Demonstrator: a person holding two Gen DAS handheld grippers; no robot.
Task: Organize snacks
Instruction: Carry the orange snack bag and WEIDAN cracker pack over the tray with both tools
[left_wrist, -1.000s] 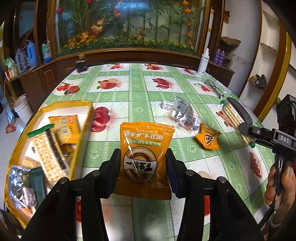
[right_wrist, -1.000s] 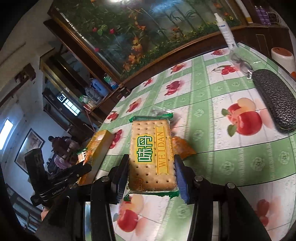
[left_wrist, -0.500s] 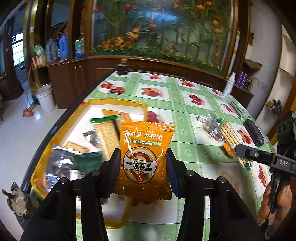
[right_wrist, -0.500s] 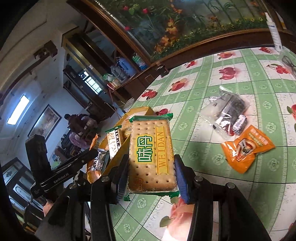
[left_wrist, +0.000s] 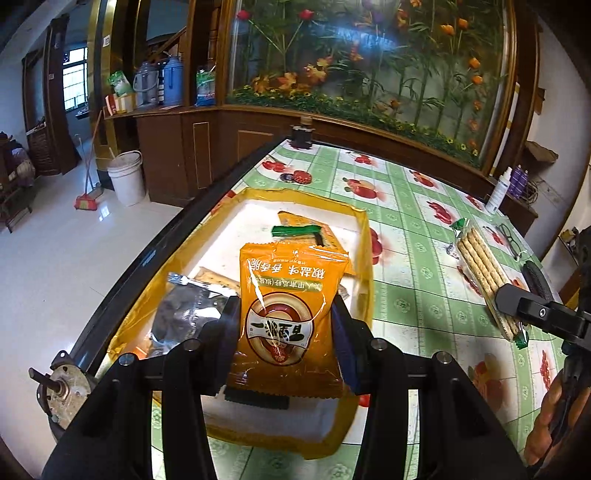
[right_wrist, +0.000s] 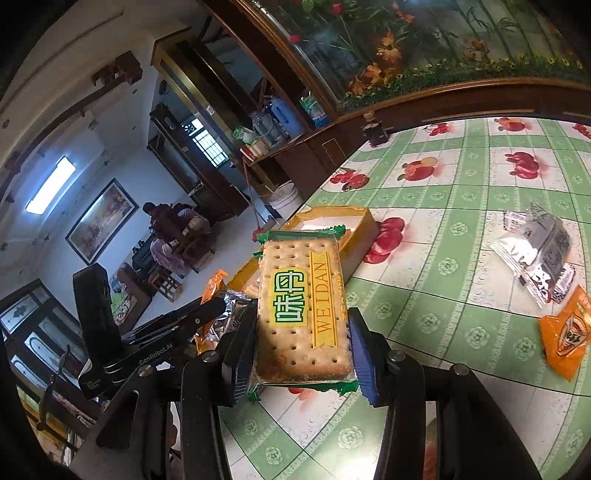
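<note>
My left gripper (left_wrist: 286, 332) is shut on an orange snack packet (left_wrist: 291, 306), held above the yellow tray (left_wrist: 364, 236) at the table's left edge. The tray holds a silver packet (left_wrist: 184, 306), a green-ended cracker pack (left_wrist: 306, 232) and other snacks. My right gripper (right_wrist: 301, 350) is shut on a WEIDAN cracker pack (right_wrist: 301, 306), held over the table just right of the tray (right_wrist: 364, 230). In the left wrist view that pack (left_wrist: 484, 269) shows edge-on beside the right gripper's finger. A silver packet (right_wrist: 535, 254) and a small orange packet (right_wrist: 565, 332) lie on the cloth at right.
The table has a green checked cloth with fruit prints (left_wrist: 413, 229). A white bottle (left_wrist: 498, 192), glasses (left_wrist: 508, 236) and a dark case (left_wrist: 535, 280) lie at its far right. A dark jar (left_wrist: 301, 134) stands at the far edge. Floor, bucket (left_wrist: 127, 177) and broom lie beyond the left edge.
Both grippers have swung left with their packs. The left one now hangs over the tray instead of the cloth; the right one has come close to the tray, leaving the loose packets behind at right.
</note>
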